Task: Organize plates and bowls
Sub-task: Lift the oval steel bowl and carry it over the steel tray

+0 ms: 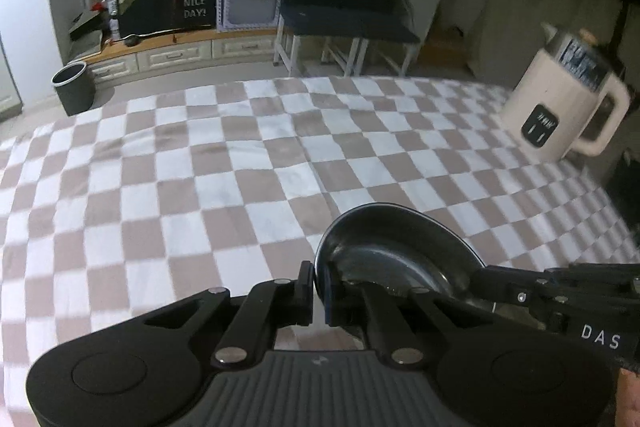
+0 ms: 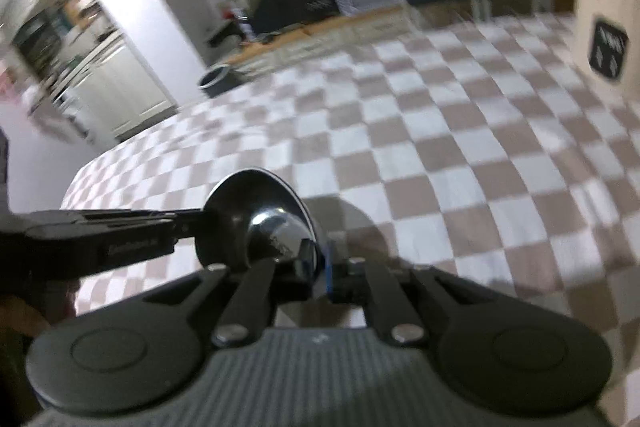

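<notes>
A dark shallow metal bowl (image 1: pixel 400 247) is held above the checkered tablecloth (image 1: pixel 200 167). My left gripper (image 1: pixel 320 287) is shut on the bowl's left rim. My right gripper (image 2: pixel 320 267) is shut on the bowl's opposite rim; the bowl (image 2: pixel 256 211) shows tilted in the right wrist view. In the left wrist view the right gripper (image 1: pixel 480 277) reaches in from the right onto the rim. In the right wrist view the left gripper (image 2: pixel 200 219) reaches in from the left.
A cream electric kettle (image 1: pixel 568 107) stands at the table's far right; it also shows in the right wrist view (image 2: pixel 608 27). A dark bin (image 1: pixel 74 89) stands on the floor beyond the table's far left. A cabinet and a chair (image 1: pixel 344 11) are behind.
</notes>
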Demonstrator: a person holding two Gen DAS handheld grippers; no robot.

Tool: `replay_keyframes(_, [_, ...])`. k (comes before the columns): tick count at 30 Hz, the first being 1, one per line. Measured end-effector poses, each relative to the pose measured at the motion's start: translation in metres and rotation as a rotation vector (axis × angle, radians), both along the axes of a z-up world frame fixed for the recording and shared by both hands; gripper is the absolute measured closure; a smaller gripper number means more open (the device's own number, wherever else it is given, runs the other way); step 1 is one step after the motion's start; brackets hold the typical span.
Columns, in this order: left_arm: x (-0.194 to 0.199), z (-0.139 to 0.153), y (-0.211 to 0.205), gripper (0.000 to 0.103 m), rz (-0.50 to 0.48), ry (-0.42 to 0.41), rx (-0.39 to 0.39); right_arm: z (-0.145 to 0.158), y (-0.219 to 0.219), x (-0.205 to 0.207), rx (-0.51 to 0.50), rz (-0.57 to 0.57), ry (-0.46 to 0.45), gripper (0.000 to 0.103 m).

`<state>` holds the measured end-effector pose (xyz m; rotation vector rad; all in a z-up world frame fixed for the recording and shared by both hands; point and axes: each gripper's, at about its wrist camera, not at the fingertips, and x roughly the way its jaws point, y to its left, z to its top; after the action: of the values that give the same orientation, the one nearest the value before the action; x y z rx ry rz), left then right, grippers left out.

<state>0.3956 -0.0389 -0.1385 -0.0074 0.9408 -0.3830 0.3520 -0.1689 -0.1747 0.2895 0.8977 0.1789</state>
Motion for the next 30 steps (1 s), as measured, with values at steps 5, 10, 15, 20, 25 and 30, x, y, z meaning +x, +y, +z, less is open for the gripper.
replay_keyframes(5, [-0.041, 0.029, -0.001, 0.097, 0.021, -0.039, -0.035, 0.020, -0.002, -0.029, -0.015, 0.049, -0.039, 0.099])
replay_keyframes(10, [-0.084, 0.052, -0.011, 0.097, 0.017, -0.085, -0.028, 0.036, -0.010, -0.062, -0.048, 0.091, -0.085, 0.099])
replay_keyframes(15, [-0.127, 0.068, -0.018, 0.096, 0.008, -0.120, -0.049, 0.054, -0.025, -0.105, -0.033, 0.109, -0.126, 0.099])
replay_keyframes(20, [-0.162, 0.080, -0.027, 0.096, -0.001, -0.150, -0.077, 0.071, -0.045, -0.147, -0.046, 0.123, -0.178, 0.099])
replay_keyframes(25, [-0.184, 0.086, -0.044, 0.095, -0.037, -0.181, -0.095, 0.074, -0.060, -0.171, -0.028, 0.072, -0.205, 0.099])
replay_keyframes(30, [-0.191, 0.078, -0.065, 0.095, -0.075, -0.173, -0.105, 0.073, -0.074, -0.195, -0.040, 0.008, -0.208, 0.098])
